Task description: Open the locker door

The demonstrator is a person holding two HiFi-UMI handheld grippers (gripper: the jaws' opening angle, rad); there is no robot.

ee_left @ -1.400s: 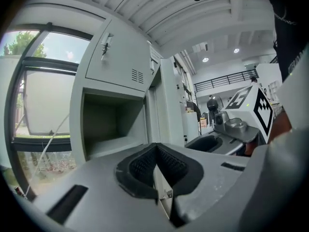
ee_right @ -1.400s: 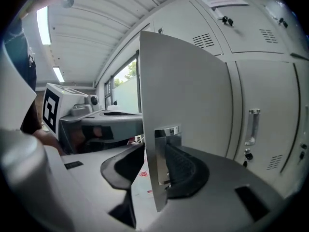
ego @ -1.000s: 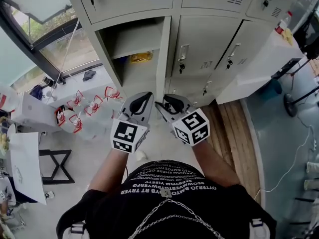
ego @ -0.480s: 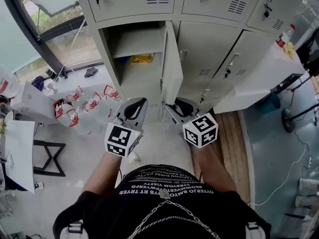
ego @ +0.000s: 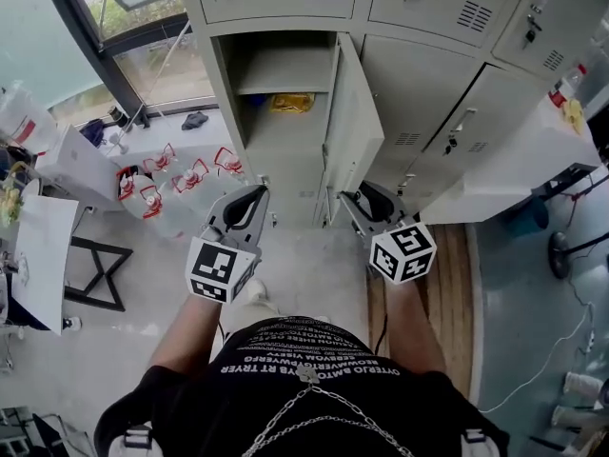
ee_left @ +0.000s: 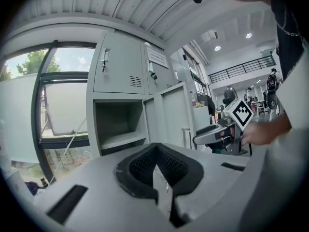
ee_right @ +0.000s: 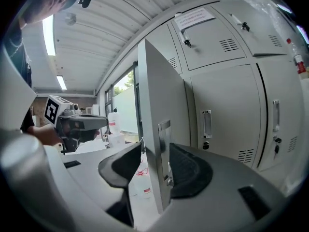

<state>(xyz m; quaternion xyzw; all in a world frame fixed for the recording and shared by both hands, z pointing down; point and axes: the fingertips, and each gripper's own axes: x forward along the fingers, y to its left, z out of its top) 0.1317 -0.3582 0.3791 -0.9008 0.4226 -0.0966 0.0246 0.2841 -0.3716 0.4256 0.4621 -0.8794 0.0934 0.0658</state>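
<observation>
The grey locker door [ego: 354, 136] stands swung out from its open compartment [ego: 285, 84], edge-on toward me. A yellow thing [ego: 292, 103] lies on the shelf inside. My right gripper [ego: 357, 198] straddles the door's free edge [ee_right: 159, 105] by the handle plate. Its jaws are opening: the left pad [ee_right: 120, 166] stands clear of the door, while the right pad [ee_right: 190, 170] is close to the handle side. My left gripper [ego: 252, 203] hangs shut and empty in front of the compartment, to the left of the door. It also shows in its own view [ee_left: 157, 149].
Shut lockers [ego: 447, 103] fill the wall to the right of the door. Several plastic bottles with red labels [ego: 171, 184] lie on the floor at left beside a white box [ego: 81, 165]. A black frame [ego: 95, 274] stands lower left. A white cabinet [ego: 519, 155] is at right.
The door has swung farther out from the compartment. My right gripper moved right and back with its edge, and its jaws spread wider. The left gripper drifted slightly left.
</observation>
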